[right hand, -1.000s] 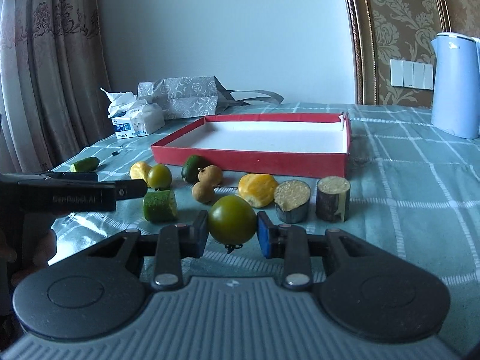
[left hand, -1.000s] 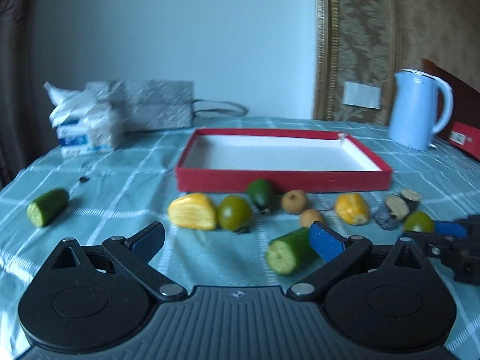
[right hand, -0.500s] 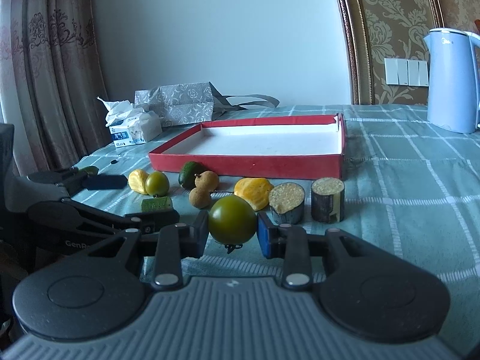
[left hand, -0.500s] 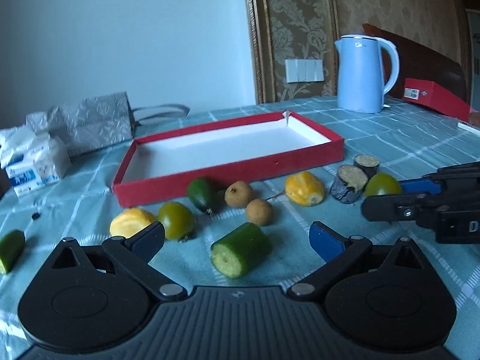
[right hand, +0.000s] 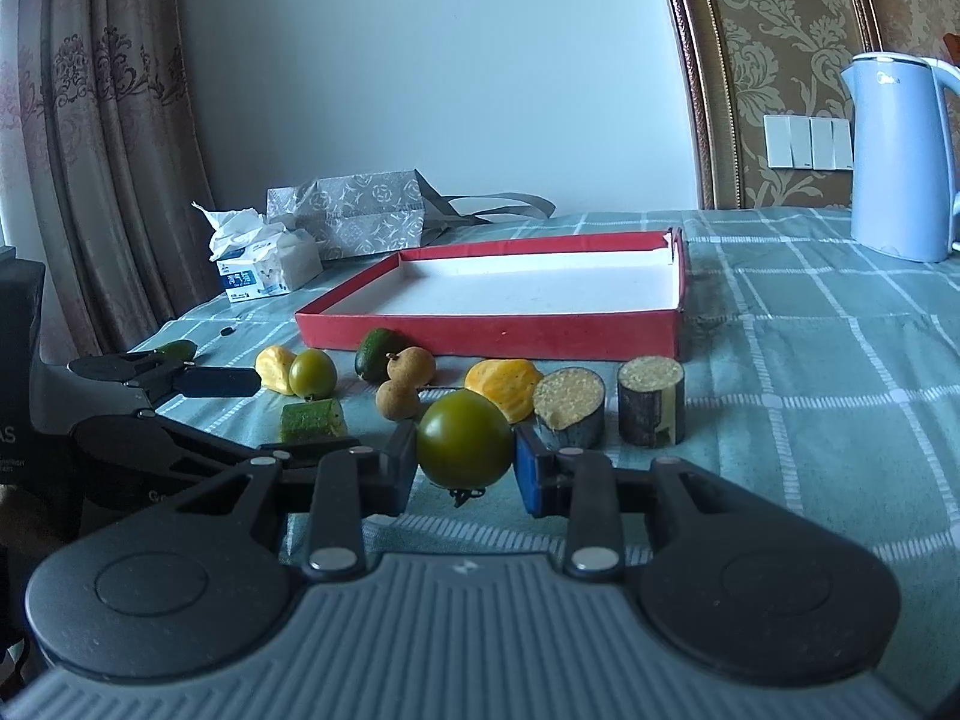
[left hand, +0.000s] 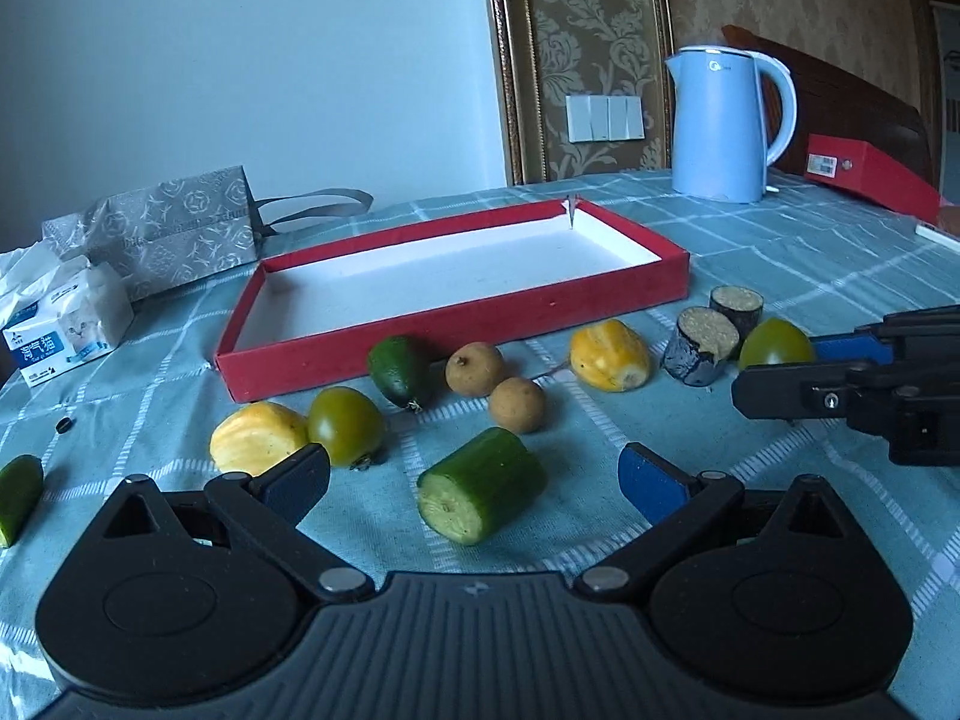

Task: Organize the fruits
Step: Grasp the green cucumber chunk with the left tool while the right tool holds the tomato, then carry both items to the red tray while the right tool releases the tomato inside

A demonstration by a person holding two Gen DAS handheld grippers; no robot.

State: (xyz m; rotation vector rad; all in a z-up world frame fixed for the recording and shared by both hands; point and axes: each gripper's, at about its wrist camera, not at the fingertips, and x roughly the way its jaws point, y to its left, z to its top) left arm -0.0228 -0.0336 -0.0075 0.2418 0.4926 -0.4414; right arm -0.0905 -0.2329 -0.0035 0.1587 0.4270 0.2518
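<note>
My right gripper (right hand: 465, 471) is shut on a green tomato (right hand: 465, 446) low over the tablecloth; it also shows in the left wrist view (left hand: 774, 343). My left gripper (left hand: 474, 480) is open, with a cut cucumber piece (left hand: 483, 483) lying between its fingers. A red tray with a white floor (left hand: 456, 333) (right hand: 492, 333) lies behind a row of fruit: a yellow fruit (left hand: 258, 435), a second green tomato (left hand: 345, 425), a dark green fruit (left hand: 399, 369), two brown longans (left hand: 516, 405), another yellow fruit (left hand: 609, 354) and two dark cut pieces (left hand: 699, 345).
A blue kettle (left hand: 726, 120) stands at the back right beside a red box (left hand: 870, 171). A tissue pack (left hand: 60, 324) and a grey gift bag (left hand: 162, 228) stand at the back left. Another cucumber piece (left hand: 18, 495) lies at the far left.
My left gripper has swung right and drawn closer, so the cucumber piece now lies between its open fingers. My right gripper stays shut on the green tomato.
</note>
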